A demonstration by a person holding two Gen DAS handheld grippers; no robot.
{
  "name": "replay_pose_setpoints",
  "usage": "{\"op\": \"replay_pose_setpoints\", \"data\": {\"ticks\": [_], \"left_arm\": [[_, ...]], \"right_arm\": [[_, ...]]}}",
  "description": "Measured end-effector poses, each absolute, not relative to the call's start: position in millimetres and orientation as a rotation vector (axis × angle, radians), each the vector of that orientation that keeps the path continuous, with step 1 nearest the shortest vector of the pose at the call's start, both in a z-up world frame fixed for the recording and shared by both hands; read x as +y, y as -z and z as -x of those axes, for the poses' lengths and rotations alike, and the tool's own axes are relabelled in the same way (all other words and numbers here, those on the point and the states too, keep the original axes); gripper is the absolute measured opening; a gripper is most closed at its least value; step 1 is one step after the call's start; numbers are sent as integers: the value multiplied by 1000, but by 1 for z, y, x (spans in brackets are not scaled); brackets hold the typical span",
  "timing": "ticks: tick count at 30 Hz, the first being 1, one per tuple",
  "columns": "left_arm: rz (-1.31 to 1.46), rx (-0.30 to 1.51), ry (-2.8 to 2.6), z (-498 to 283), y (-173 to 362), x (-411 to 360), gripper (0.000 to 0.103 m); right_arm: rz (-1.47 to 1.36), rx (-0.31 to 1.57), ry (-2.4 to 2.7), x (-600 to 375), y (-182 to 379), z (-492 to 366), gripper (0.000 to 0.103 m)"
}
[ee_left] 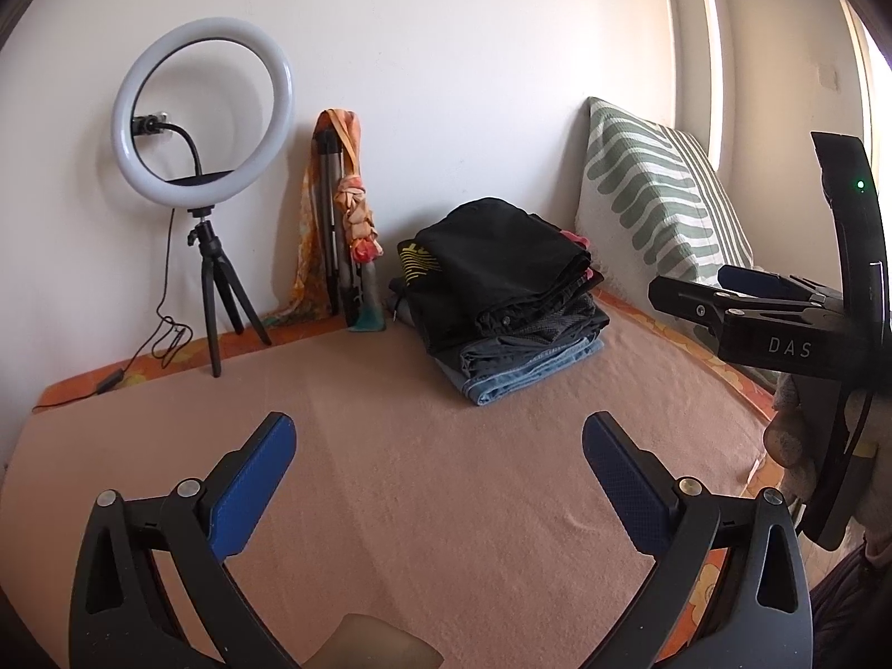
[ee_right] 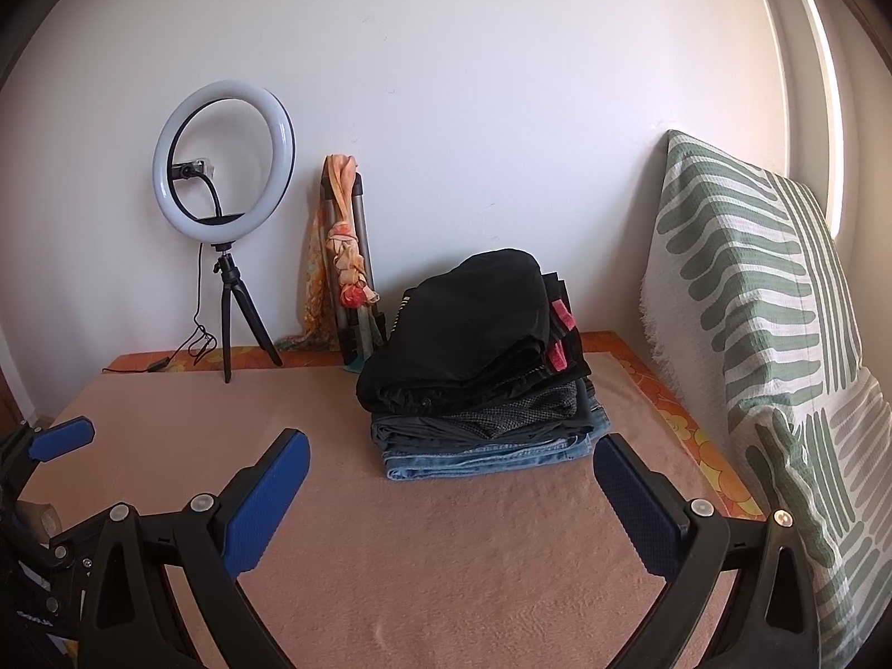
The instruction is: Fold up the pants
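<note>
A stack of folded pants (ee_left: 504, 295), black on top and blue jeans at the bottom, lies on the peach blanket (ee_left: 390, 474) toward the back; it also shows in the right wrist view (ee_right: 479, 368). My left gripper (ee_left: 437, 440) is open and empty, held above the blanket in front of the stack. My right gripper (ee_right: 451, 457) is open and empty, just in front of the stack. In the left wrist view the right gripper (ee_left: 769, 306) shows at the right edge. A finger of the left gripper (ee_right: 61, 437) shows at the left in the right wrist view.
A ring light on a small tripod (ee_left: 203, 128) stands at the back left with its cable on the bed. A folded tripod wrapped in an orange scarf (ee_left: 345, 212) leans on the wall. A green-striped pillow (ee_left: 652, 195) stands at the right (ee_right: 769, 334).
</note>
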State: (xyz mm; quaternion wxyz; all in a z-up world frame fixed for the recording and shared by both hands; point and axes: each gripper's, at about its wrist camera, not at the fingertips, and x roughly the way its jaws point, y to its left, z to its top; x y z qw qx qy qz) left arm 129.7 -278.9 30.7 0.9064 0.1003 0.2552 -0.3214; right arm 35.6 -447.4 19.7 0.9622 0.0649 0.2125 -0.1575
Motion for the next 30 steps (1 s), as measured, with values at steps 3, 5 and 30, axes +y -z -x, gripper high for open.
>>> {"op": "replay_pose_setpoints", "data": {"ticks": [3, 5, 30], "left_arm": [[-209, 528, 669, -129, -31, -279, 102], [-210, 528, 671, -129, -31, -279, 102], [-213, 543, 678, -129, -29, -279, 102]], "right_arm": [[-133, 430, 318, -447, -20, -36, 103], [-131, 429, 318, -447, -20, -36, 103], [-137, 434, 305, -444, -18, -36, 103]]}}
